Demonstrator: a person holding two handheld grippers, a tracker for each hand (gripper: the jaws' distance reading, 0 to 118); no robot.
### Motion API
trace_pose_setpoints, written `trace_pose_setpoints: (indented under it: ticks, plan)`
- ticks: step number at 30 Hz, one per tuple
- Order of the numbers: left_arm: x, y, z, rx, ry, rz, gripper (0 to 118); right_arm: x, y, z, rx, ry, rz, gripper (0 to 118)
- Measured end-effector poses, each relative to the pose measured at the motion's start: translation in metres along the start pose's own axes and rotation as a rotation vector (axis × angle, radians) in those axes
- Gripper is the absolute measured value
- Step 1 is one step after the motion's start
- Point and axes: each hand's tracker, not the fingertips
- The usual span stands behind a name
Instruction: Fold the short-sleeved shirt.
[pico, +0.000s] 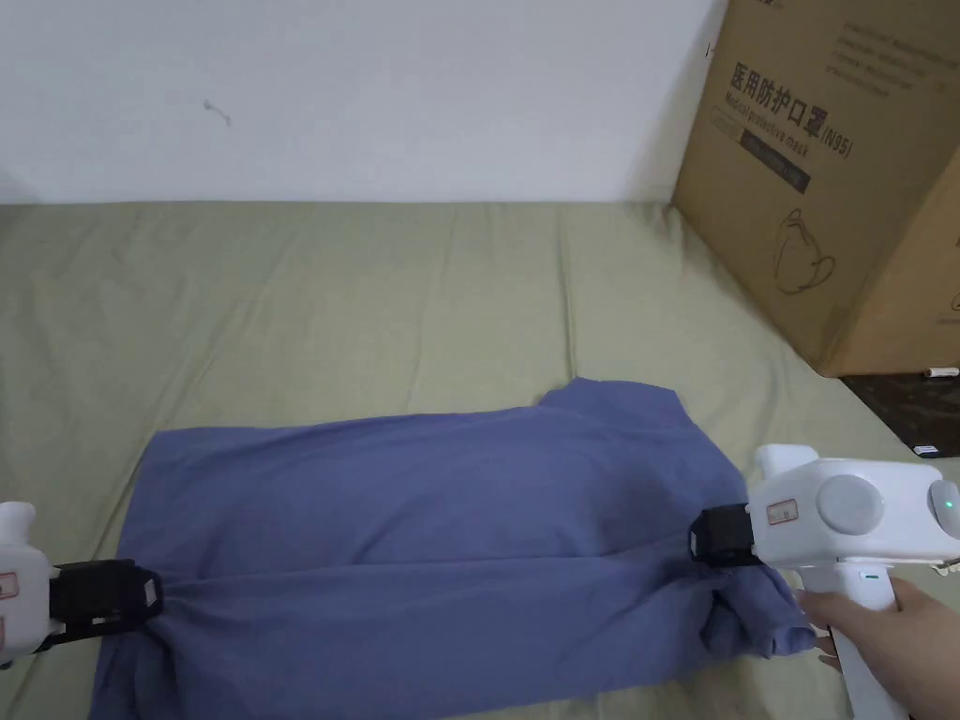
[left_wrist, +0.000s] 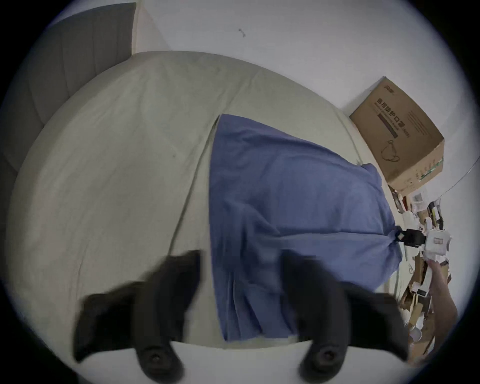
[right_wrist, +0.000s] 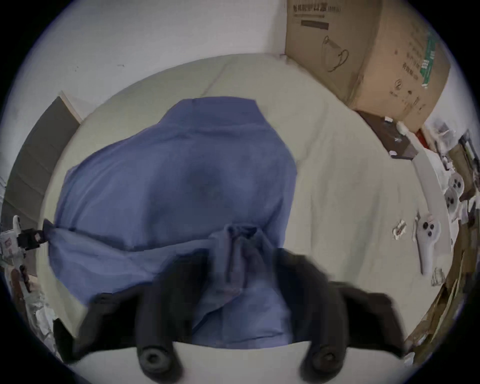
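A blue short-sleeved shirt (pico: 422, 525) lies spread sideways on the olive bed sheet (pico: 328, 300), collar end to the right. A taut crease runs across it between my two grippers. My left gripper (pico: 155, 592) sits at the shirt's left hem edge, where the cloth is gathered in pleats. In the left gripper view its jaws (left_wrist: 241, 259) stand apart and blurred, with the pleated hem (left_wrist: 244, 298) between them. My right gripper (pico: 698, 548) is at the collar end. Its jaws (right_wrist: 241, 259) are also apart and blurred, either side of a bunched wad of cloth (right_wrist: 241, 241).
A big cardboard box (pico: 825, 169) stands on the bed's far right corner against the white wall. A dark flat thing (pico: 909, 403) lies right of the bed. White controllers (right_wrist: 426, 233) and clutter lie past the right edge. A grey headboard (left_wrist: 65, 78) closes the left end.
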Motion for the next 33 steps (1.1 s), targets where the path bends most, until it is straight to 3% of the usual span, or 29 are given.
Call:
trace_pose_setpoints:
  ticks: [1, 2, 3, 6, 9, 10, 11, 12, 13, 14, 16, 23, 24, 25, 27, 28, 33]
  plan:
    - [-0.004, -0.004, 0.003, 0.014, -0.01, 0.014, 103, 0.002, -0.005, 0.005, 0.029, 0.016, -0.024, 95]
    - [-0.005, -0.009, 0.011, 0.047, -0.03, 0.029, 109, 0.003, -0.013, 0.019, 0.056, 0.026, -0.052, 110]
    - [-0.005, -0.014, 0.019, 0.065, -0.04, 0.035, 109, 0.005, -0.02, 0.029, 0.084, 0.049, -0.072, 116]
    - [0.011, -0.04, 0.051, 0.093, -0.049, 0.023, 109, 0.009, -0.043, 0.062, 0.129, 0.097, -0.133, 116]
    - [0.016, -0.066, 0.072, 0.106, -0.039, -0.021, 108, 0.005, -0.073, 0.095, 0.156, 0.142, -0.133, 115]
    - [0.018, -0.077, 0.082, 0.1, -0.055, -0.043, 98, 0.005, -0.081, 0.106, 0.17, 0.147, -0.118, 108]
    - [0.02, -0.087, 0.092, 0.115, -0.058, -0.057, 78, 0.002, -0.091, 0.117, 0.198, 0.162, -0.106, 95]
    - [0.022, -0.096, 0.101, 0.146, -0.042, -0.07, 43, 0.0, -0.099, 0.127, 0.223, 0.188, -0.103, 68]
    - [0.023, -0.1, 0.106, 0.177, -0.021, -0.082, 0, -0.001, -0.107, 0.135, 0.247, 0.208, -0.122, 13]
    - [0.024, -0.107, 0.112, 0.217, 0.012, -0.101, 0, -0.004, -0.11, 0.137, 0.24, 0.223, -0.126, 0]
    - [0.023, -0.112, 0.12, 0.2, -0.049, -0.064, 0, -0.004, -0.119, 0.149, 0.246, 0.252, -0.169, 0]
    - [0.005, -0.086, 0.057, 0.064, -0.003, 0.055, 0, -0.01, -0.126, 0.154, 0.197, 0.252, -0.209, 0]
    - [0.003, -0.082, 0.045, 0.05, 0.015, 0.074, 7, -0.01, -0.127, 0.153, 0.187, 0.261, -0.22, 0]
    - [0.005, -0.079, 0.036, 0.036, 0.012, 0.076, 33, -0.01, -0.128, 0.154, 0.181, 0.269, -0.225, 0]
    - [0.006, -0.075, 0.012, -0.007, 0.045, 0.076, 100, -0.012, -0.129, 0.155, 0.172, 0.269, -0.222, 0]
    - [0.006, -0.075, 0.008, 0.016, 0.048, 0.073, 118, -0.012, -0.129, 0.156, 0.168, 0.266, -0.217, 0]
    - [0.001, -0.064, -0.032, -0.079, 0.161, -0.043, 113, -0.006, -0.128, 0.148, 0.146, 0.237, -0.192, 0]
